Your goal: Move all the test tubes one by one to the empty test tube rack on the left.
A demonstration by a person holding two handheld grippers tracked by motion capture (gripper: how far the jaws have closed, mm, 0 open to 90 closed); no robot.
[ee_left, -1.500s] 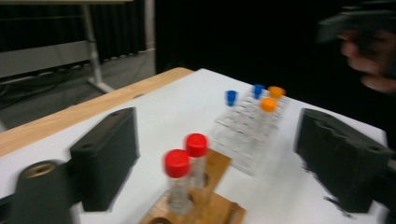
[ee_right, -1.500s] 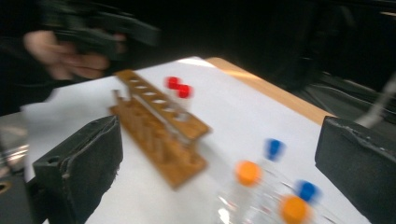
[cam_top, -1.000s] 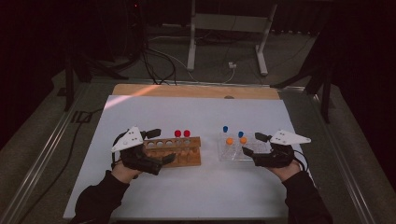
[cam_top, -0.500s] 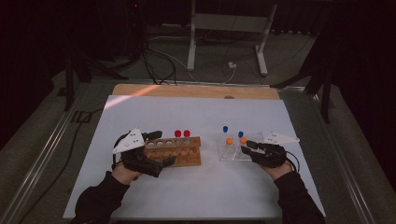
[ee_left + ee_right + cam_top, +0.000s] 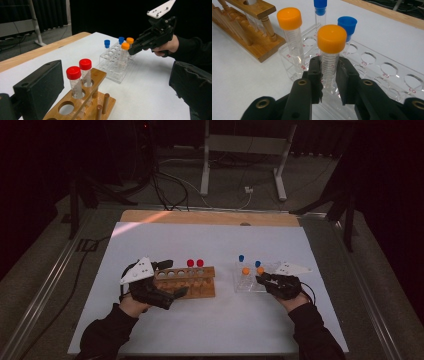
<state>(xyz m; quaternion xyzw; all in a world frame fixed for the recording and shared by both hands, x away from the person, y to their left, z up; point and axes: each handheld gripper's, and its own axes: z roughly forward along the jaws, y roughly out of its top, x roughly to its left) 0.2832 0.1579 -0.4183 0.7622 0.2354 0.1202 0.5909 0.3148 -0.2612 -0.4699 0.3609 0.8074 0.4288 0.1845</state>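
The right gripper has just been closing, and its jaws now clamp the clear body of an orange-capped tube just below the cap. That tube stands upright in the clear plastic rack on the right side of the table. A second orange-capped tube stands to its left and two blue-capped tubes on the far side. The left gripper holds its jaws wide around the near-left end of the wooden rack, which carries two red-capped tubes at its far right.
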